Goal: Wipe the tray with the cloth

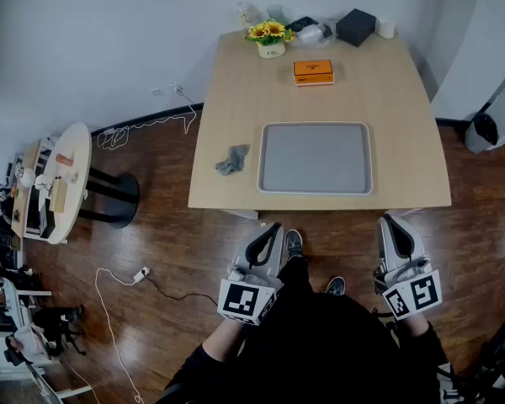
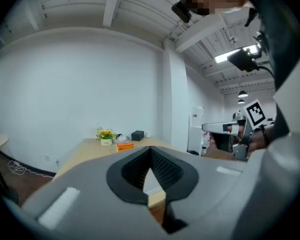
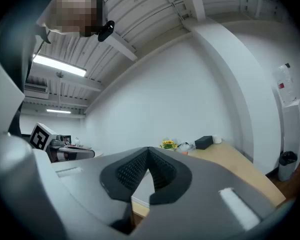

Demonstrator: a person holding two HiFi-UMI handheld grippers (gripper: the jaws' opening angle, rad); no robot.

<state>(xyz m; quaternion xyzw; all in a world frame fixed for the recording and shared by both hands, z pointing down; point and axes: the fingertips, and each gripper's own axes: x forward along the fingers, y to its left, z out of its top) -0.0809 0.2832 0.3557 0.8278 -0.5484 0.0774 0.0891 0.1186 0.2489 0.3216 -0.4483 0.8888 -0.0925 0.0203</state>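
A grey tray (image 1: 316, 158) lies flat on the wooden table (image 1: 236, 99), near its front edge. A crumpled grey cloth (image 1: 232, 159) sits just left of the tray. My left gripper (image 1: 274, 227) hangs shut in front of the table, below the cloth and short of the edge, holding nothing. My right gripper (image 1: 389, 220) is shut too, empty, near the table's front right. In the left gripper view the left gripper (image 2: 151, 149) has its tips together, with the table beyond. The right gripper (image 3: 148, 150) shows the same in its own view.
An orange box (image 1: 313, 71), a pot of yellow flowers (image 1: 269, 37), a black box (image 1: 356, 27) and clutter stand at the table's far end. A round side table (image 1: 55, 183) and floor cables (image 1: 118, 276) lie to the left. A bin (image 1: 486, 131) stands at right.
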